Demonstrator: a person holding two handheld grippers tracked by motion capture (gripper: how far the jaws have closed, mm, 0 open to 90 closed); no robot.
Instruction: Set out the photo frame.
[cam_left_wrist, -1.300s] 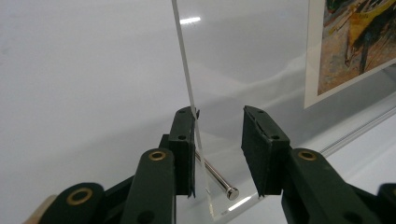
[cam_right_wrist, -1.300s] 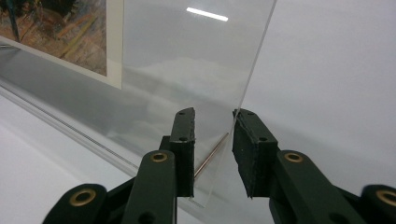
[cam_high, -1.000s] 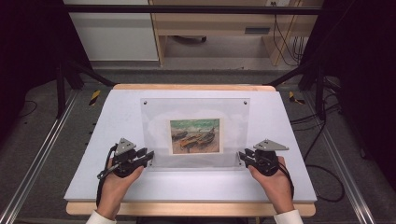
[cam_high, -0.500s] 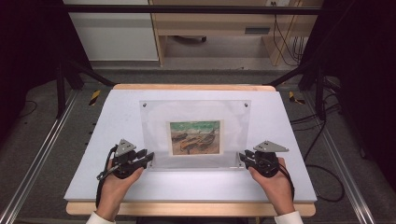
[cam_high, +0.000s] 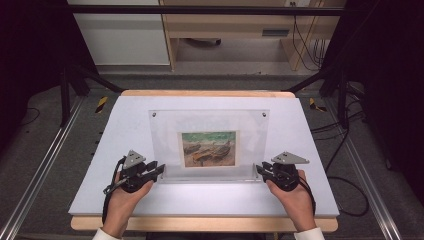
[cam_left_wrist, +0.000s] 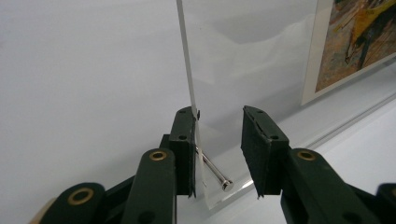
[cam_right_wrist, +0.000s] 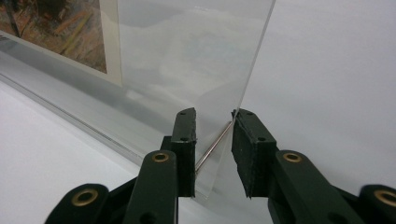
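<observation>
Claws, left (cam_high: 159, 170) and right (cam_high: 260, 170): each narrowed onto a lower corner of the frame (cam_high: 210, 145), propped upright on counter (cam_high: 125, 130). Next, likely: level, matched lift.

- The clear acrylic picture frame (cam_high: 210, 142) stands on the white table top, on its long lower edge, leaning back a little from the person's side, about midway across the table.
- It is a wide transparent panel with a small metal standoff screw (cam_high: 154, 114) in each upper corner and a metal pin (cam_left_wrist: 214, 170) through each lower corner.
- A painted print (cam_high: 209, 148) with a pale border sits in the middle of the panel, low down; it shows boats in brown, orange and green tones.
- Its lower left corner (cam_left_wrist: 198, 154) and lower right corner (cam_right_wrist: 224, 154) each sit between a pair of black jaws.
</observation>
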